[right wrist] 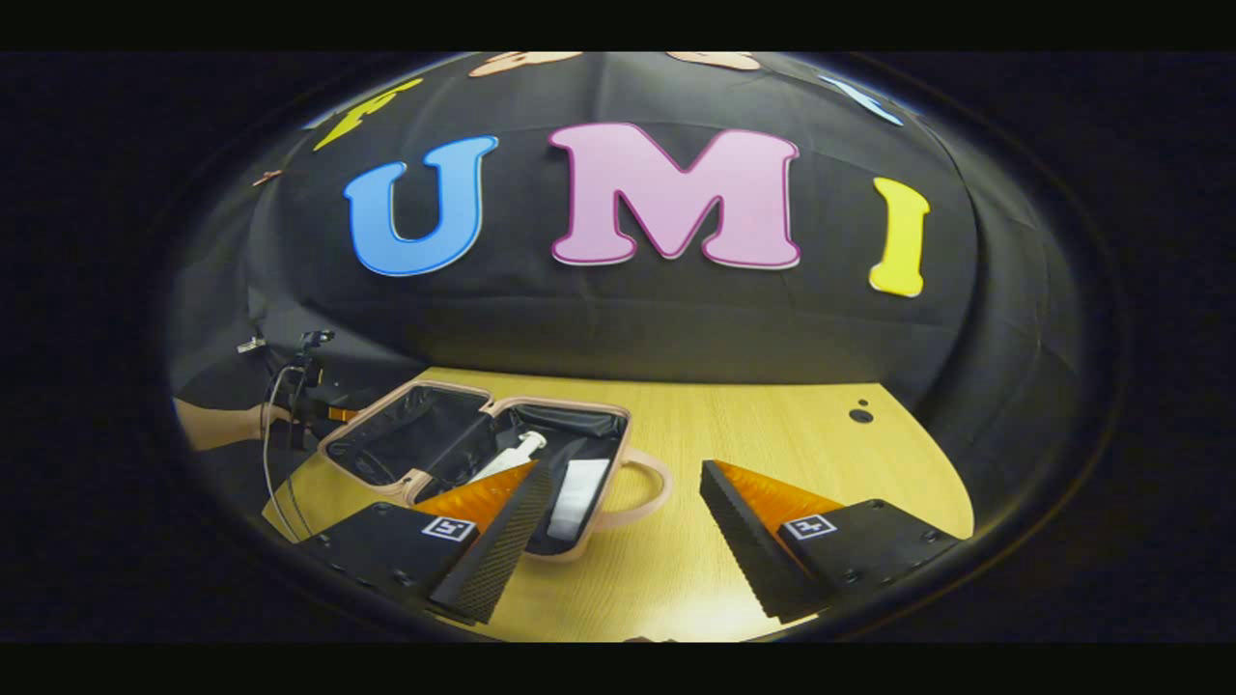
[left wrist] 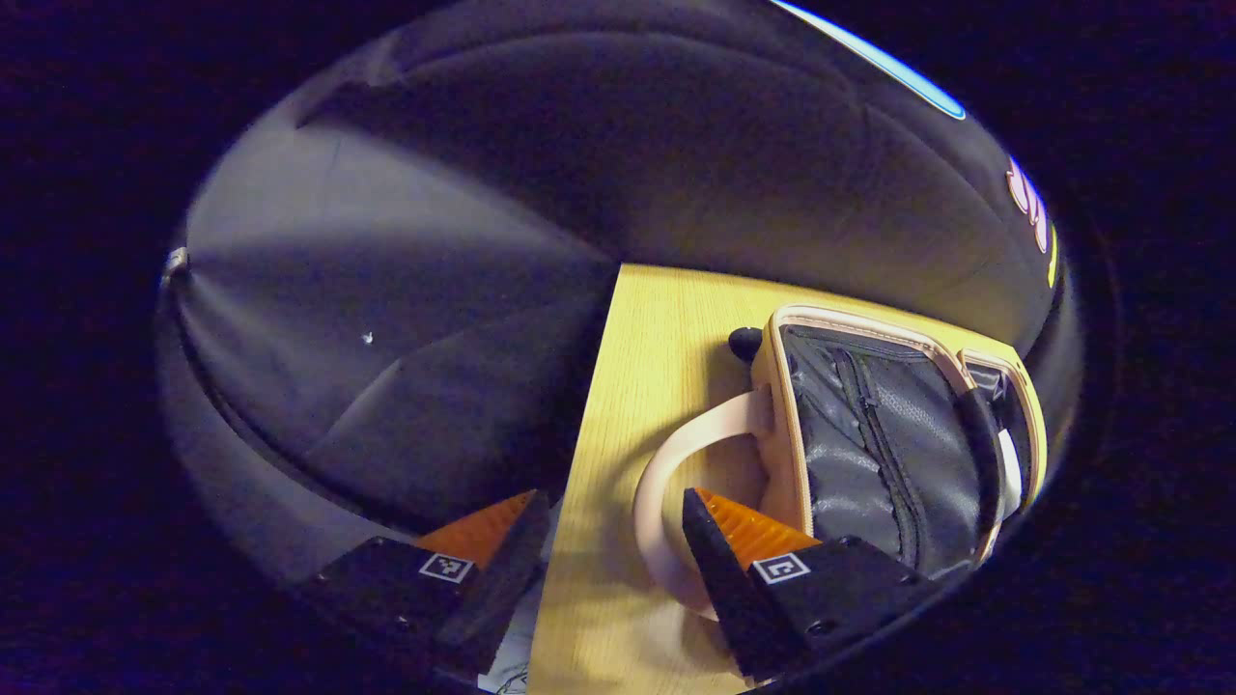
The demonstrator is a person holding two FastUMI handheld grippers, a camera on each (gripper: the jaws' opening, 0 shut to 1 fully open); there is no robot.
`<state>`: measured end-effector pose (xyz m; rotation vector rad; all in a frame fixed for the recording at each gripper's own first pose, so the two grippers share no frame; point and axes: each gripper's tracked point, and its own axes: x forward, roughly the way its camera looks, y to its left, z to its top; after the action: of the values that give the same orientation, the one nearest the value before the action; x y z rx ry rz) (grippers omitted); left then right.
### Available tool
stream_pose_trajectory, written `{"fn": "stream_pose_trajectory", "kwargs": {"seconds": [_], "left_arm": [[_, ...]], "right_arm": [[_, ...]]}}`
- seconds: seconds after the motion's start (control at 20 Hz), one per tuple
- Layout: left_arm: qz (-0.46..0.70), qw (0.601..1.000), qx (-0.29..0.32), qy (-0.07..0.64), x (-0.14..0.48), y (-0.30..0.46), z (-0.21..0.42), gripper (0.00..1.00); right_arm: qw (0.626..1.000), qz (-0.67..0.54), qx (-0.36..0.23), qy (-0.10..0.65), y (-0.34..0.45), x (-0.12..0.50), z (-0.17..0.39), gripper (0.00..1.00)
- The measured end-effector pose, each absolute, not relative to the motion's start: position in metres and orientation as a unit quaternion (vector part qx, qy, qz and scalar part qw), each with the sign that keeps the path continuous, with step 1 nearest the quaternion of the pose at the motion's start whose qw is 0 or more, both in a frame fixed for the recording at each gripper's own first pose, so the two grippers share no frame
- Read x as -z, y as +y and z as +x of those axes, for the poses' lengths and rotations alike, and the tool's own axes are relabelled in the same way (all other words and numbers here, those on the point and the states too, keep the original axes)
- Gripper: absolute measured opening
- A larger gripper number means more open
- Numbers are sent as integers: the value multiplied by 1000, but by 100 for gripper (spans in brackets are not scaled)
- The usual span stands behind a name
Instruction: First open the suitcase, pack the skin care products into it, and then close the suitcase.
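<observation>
Step in hand: packing looks done; closing is due. In the right gripper view, at 9 o'clock, a hand (right wrist: 217,425) holds the other tool beside the suitcase (right wrist: 386,463), which lies open on the table (right wrist: 772,425) with a pump bottle (right wrist: 517,454) and a white tube (right wrist: 576,497) inside. Your next move: catch a shell's rim and fold it over.

Left gripper (left wrist: 608,569): fingers wide apart, empty, suitcase handle (left wrist: 676,463) near at 5 o'clock.

Right gripper (right wrist: 623,541): wide apart, empty.
</observation>
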<state>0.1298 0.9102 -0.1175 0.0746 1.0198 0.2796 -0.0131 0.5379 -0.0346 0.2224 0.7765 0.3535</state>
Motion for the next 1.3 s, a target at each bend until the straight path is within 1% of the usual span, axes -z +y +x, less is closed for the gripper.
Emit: {"fn": "stream_pose_trajectory", "kwargs": {"seconds": [0.05, 0.1, 0.2, 0.25, 0.3, 0.35, 0.4, 0.45, 0.5, 0.55, 0.6, 0.8, 1.0, 1.15, 1.3], "left_arm": [[18, 852, -127, 508, 120, 907, 126, 89], [2, 839, -122, 530, 125, 904, 124, 85], [7, 829, -112, 548, 133, 902, 125, 78], [7, 826, -104, 554, 133, 899, 125, 76], [7, 825, -104, 555, 132, 896, 127, 71], [8, 824, -108, 555, 133, 892, 129, 55], [9, 825, -111, 554, 134, 892, 129, 43], [13, 822, -116, 558, 133, 894, 126, 38], [21, 823, -126, 553, 129, 897, 127, 36], [28, 825, -143, 547, 125, 899, 131, 39], [31, 828, -154, 539, 120, 897, 133, 26], [50, 841, -172, 510, 85, 887, 138, 18], [94, 855, -163, 483, 13, 861, 150, 14], [107, 868, -150, 462, -32, 814, 154, 13], [125, 881, -126, 438, -75, 764, 163, 11]], "right_arm": [[901, 112, -166, 385, 535, 40, -18, 99], [899, 116, -163, 390, 534, 44, -21, 99], [897, 113, -159, 396, 528, 51, -26, 99], [898, 108, -157, 396, 524, 52, -27, 99], [899, 105, -158, 395, 523, 53, -28, 99], [900, 102, -157, 394, 521, 54, -28, 99], [901, 101, -157, 392, 520, 54, -28, 99], [901, 103, -158, 391, 520, 52, -29, 99], [902, 106, -158, 388, 520, 51, -28, 99], [903, 107, -157, 385, 519, 50, -26, 99], [904, 109, -158, 383, 517, 49, -23, 99], [907, 108, -157, 375, 506, 47, -19, 99], [913, 95, -160, 362, 491, 48, -14, 99], [911, 100, -158, 368, 483, 53, -14, 100], [915, 105, -157, 357, 468, 40, -9, 99]]}}
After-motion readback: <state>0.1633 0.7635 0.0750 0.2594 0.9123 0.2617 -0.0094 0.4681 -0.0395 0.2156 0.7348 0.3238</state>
